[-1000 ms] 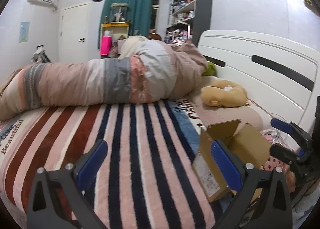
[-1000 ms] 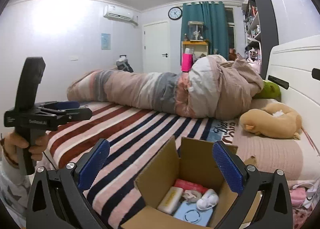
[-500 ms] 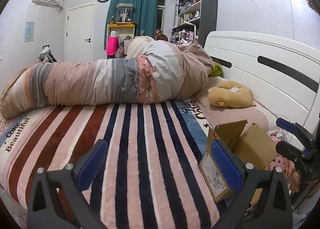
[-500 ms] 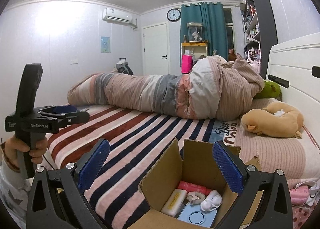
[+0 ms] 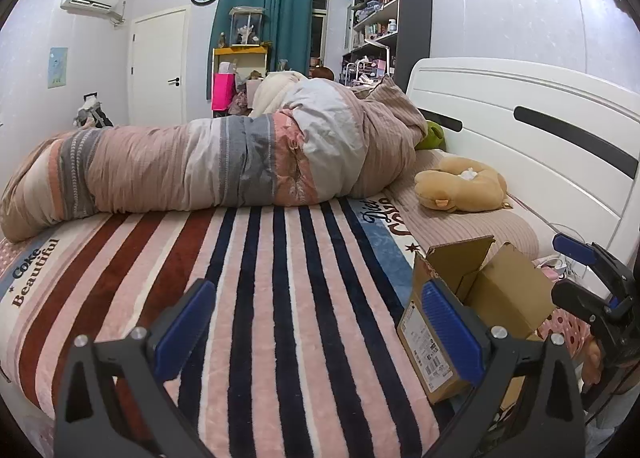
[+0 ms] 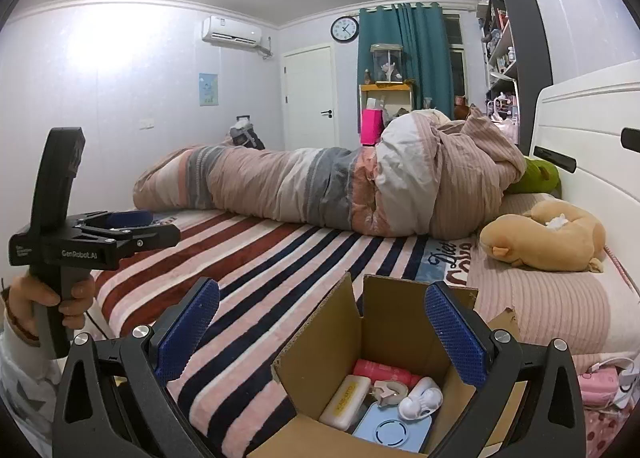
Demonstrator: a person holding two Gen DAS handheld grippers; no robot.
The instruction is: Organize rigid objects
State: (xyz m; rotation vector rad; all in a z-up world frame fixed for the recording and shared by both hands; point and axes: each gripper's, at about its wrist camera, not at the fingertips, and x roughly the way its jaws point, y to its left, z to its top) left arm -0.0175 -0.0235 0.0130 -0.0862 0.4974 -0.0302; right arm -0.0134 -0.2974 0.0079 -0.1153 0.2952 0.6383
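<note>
An open cardboard box stands on the striped bed near its front edge; it also shows in the left wrist view. Inside lie a cream case, a pink tube, a tape dispenser, a white earbud-like item and a light blue flat case. My right gripper is open and empty, just above the box. My left gripper is open and empty over the blanket, left of the box; it also shows at the left of the right wrist view.
The striped blanket covers the bed. A rolled duvet lies across the far side. A tan plush and a green plush rest by the white headboard. Pink items lie right of the box.
Both grippers have drawn back and risen a little, so more of the bed and room shows. Both stay open and empty. The box has not moved.
</note>
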